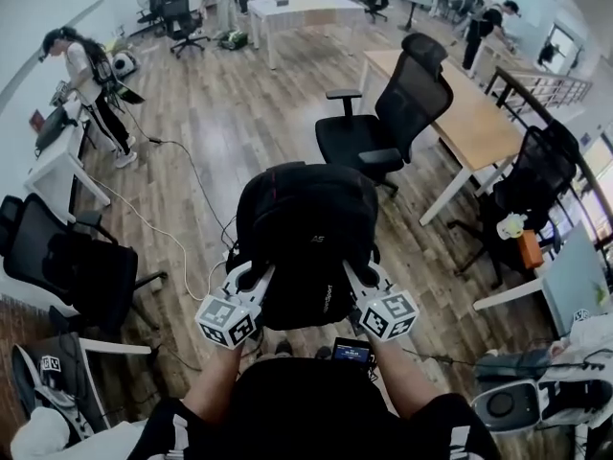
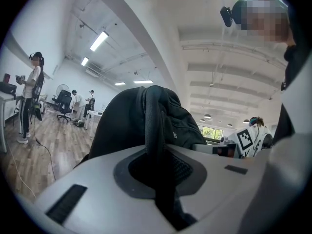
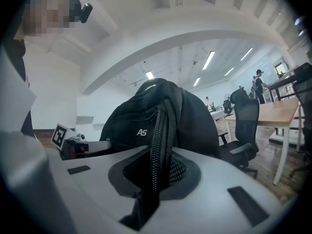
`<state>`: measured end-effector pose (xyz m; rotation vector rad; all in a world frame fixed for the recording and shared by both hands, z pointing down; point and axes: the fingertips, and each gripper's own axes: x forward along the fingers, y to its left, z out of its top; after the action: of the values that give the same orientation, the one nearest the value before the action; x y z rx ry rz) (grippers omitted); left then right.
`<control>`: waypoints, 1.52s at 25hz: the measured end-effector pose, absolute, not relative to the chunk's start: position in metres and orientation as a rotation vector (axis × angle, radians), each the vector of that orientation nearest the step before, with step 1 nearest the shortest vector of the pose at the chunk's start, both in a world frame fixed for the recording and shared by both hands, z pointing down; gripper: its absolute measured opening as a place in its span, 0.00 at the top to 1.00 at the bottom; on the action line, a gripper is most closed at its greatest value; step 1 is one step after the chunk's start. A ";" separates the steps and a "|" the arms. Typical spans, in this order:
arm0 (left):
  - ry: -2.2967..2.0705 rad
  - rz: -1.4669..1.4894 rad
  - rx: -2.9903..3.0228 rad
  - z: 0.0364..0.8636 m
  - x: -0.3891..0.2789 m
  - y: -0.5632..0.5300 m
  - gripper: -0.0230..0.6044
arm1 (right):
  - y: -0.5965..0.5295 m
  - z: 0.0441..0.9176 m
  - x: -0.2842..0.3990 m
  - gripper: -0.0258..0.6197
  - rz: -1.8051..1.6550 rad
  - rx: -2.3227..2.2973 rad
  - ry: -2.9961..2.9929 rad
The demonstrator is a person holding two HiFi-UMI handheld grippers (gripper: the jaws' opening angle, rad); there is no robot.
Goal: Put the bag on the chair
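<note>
I hold a black backpack point(image 1: 306, 228) up in front of me, above the wooden floor. My left gripper point(image 1: 251, 278) is shut on a padded strap at the bag's left side, and my right gripper point(image 1: 356, 278) is shut on a strap at its right. In the left gripper view the strap point(image 2: 157, 130) runs down between the jaws of the left gripper point(image 2: 160, 179). The right gripper view shows a zipper-edged strap point(image 3: 161, 130) pinched in the right gripper point(image 3: 155, 179). A black office chair point(image 1: 397, 103) stands beyond the bag to the right, its seat bare.
A long wooden table point(image 1: 479, 113) runs behind that chair. Another black chair point(image 1: 81, 271) is at my left, a third point(image 1: 536, 185) at the right. A cable point(image 1: 163, 228) trails over the floor. A person point(image 1: 86, 75) stands by a white desk at left.
</note>
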<state>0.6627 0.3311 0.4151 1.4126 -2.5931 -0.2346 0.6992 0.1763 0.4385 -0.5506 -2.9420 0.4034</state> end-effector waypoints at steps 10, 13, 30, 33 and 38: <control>-2.616 -0.248 1.381 0.407 0.665 0.313 0.91 | 0.158 0.429 0.698 0.90 0.417 -0.621 -2.952; -2.630 -0.253 1.371 0.405 0.664 0.306 0.91 | 0.151 0.426 0.698 0.90 0.406 -0.639 -2.955; -2.729 -0.207 1.216 0.408 0.631 0.286 0.91 | 0.128 0.427 0.653 0.90 0.367 -0.727 -2.933; -2.750 -0.169 1.164 0.412 0.610 0.284 0.91 | 0.126 0.431 0.631 0.90 0.366 -0.699 -2.930; -2.754 -0.172 1.119 0.419 0.565 0.280 0.91 | 0.122 0.438 0.583 0.90 0.333 -0.665 -2.920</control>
<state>0.5648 0.2800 0.4194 1.1187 -2.7544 -0.1722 0.5832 0.1223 0.4375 -0.6649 -2.9195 0.3332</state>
